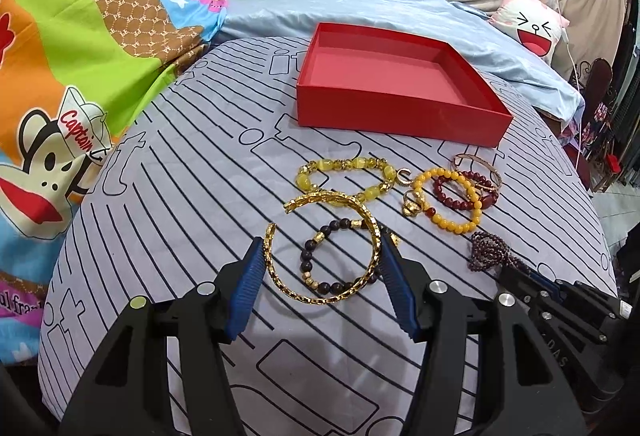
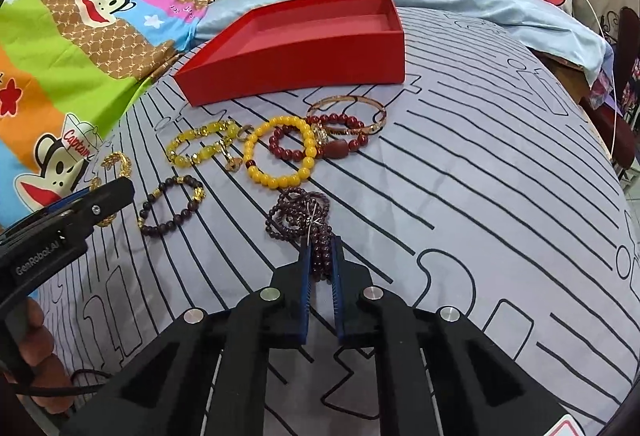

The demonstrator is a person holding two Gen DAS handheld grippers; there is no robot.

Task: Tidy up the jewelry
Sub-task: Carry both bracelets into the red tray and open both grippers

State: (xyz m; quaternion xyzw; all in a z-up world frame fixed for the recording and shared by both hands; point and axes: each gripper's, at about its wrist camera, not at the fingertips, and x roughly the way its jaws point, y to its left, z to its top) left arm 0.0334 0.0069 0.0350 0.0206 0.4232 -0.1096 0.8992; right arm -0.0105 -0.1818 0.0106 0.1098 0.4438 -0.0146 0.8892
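The purple bead strand [image 2: 298,214], on the near side of the empty red box [image 2: 304,36], is pinched between the right gripper [image 2: 320,256] fingers. It should be lifted slowly. The left gripper [image 1: 322,248] is spread wide around 1 gold chain bangle [image 1: 320,256], unclamped.

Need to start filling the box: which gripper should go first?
Right. The right gripper is already shut on the dark purple bead strand; the left gripper is open around the gold bangle. The red box holds nothing.

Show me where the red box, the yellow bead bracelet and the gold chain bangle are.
red box [image 1: 400,118]: left wrist view, front wall.
yellow bead bracelet [image 2: 280,181]: right wrist view, near beads.
gold chain bangle [image 1: 375,252]: left wrist view, right side.
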